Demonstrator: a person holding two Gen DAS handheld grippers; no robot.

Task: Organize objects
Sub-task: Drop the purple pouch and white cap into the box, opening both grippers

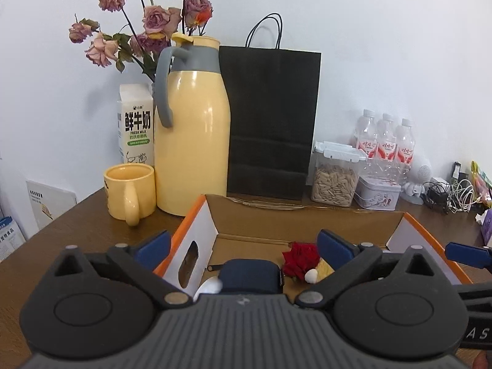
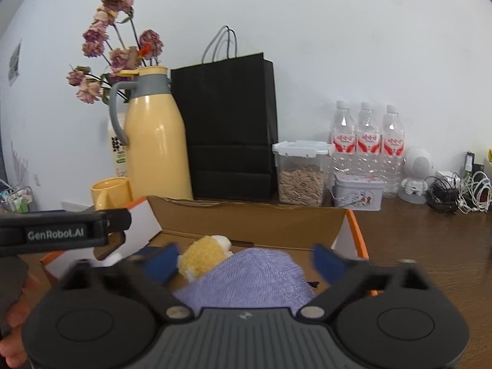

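Cardboard box (image 1: 307, 221) with orange-edged flaps sits open on the brown counter (image 1: 77, 215), and the left wrist view looks down into it past the left gripper (image 1: 243, 246), whose jaws stand wide apart and hold nothing. Inside the box lie a dark blue case (image 1: 250, 276), a red rose (image 1: 299, 259) and a white rounded piece (image 1: 212, 286). Behind the box stand a yellow mug (image 1: 129, 190), a yellow thermos jug (image 1: 190, 129), a milk carton (image 1: 135, 126), a black paper bag (image 1: 270, 123), a seed container (image 1: 335, 178), a small tin (image 1: 378, 195) and three water bottles (image 1: 384, 141).

From the right wrist view, the right gripper (image 2: 246, 261) hangs over the same box (image 2: 246, 218), jaws spread apart and closed on nothing. Between and below them lies a purple knitted cloth (image 2: 252, 276), with a yellow plush item (image 2: 203, 256) just beside it. The left gripper's body (image 2: 61, 230) reaches in from the left.
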